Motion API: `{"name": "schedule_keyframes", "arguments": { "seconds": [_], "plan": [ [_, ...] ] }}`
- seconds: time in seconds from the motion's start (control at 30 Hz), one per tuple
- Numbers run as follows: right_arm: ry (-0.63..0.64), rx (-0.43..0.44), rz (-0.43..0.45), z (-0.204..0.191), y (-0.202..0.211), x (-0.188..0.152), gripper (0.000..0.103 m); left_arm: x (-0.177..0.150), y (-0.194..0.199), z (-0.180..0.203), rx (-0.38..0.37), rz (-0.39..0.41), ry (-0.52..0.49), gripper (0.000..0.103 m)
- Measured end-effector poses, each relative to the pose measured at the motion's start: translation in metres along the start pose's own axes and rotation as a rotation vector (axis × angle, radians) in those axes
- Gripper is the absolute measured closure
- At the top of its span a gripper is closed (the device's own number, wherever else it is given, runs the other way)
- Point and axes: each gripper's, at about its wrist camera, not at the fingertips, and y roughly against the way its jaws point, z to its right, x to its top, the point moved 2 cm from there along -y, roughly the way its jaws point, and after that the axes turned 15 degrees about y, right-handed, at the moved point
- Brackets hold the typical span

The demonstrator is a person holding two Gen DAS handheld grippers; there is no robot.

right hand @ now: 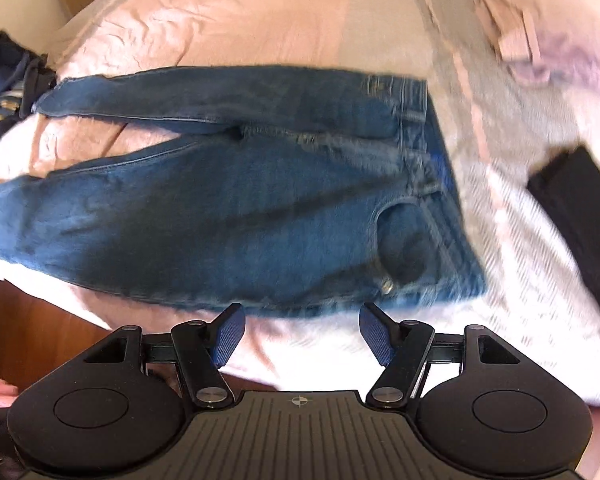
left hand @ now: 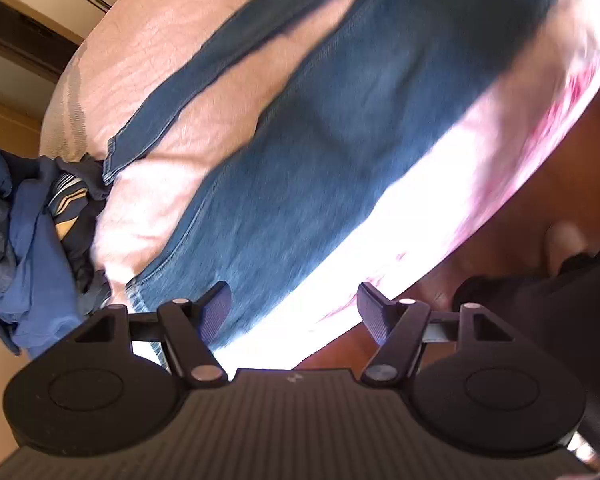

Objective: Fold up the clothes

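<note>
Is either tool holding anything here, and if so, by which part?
Nothing is held: left tool and right tool are both open, above the jeans.

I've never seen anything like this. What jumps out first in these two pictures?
A pair of blue jeans lies spread flat across a pink bedspread, legs apart, filling the middle of both views. At the bottom of each view an open black claw with blue pads, left claw and right claw, hovers at the bed's near edge. A heap of dark blue clothes sits past the leg ends.
</note>
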Motion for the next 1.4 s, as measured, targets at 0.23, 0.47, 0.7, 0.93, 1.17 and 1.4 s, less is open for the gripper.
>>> {"name": "schedule_keyframes", "arguments": {
  "seconds": [0.23, 0.47, 0.7, 0.93, 1.17, 1.4],
  "plan": [
    [0.147, -0.071, 0.012, -0.011, -0.018, -0.01, 0.036, -0.033, -0.046, 0.007, 0.101, -0.013, -0.084, 0.037],
    [0.174, -0.094, -0.041, -0.001, -0.045, -0.021, 0.036, -0.035, -0.093, 0.002, 0.185, 0.022, -0.131, 0.037],
    [0.269, -0.126, -0.08, 0.002, -0.059, -0.031, 0.036, -0.028, -0.104, -0.022, 0.137, 0.005, -0.125, 0.094],
    [0.6, -0.178, -0.089, -0.024, -0.074, -0.056, 0.036, 0.002, -0.061, -0.062, 0.094, 0.033, -0.035, 0.096],
    [0.882, -0.376, -0.022, -0.02, -0.116, -0.075, 0.036, 0.017, -0.05, -0.054, 0.128, 0.007, -0.062, 0.096],
    [1.038, -0.358, -0.038, 0.012, -0.147, -0.089, 0.046, 0.023, -0.049, -0.051, 0.165, -0.011, -0.123, 0.096]
  ]
}}
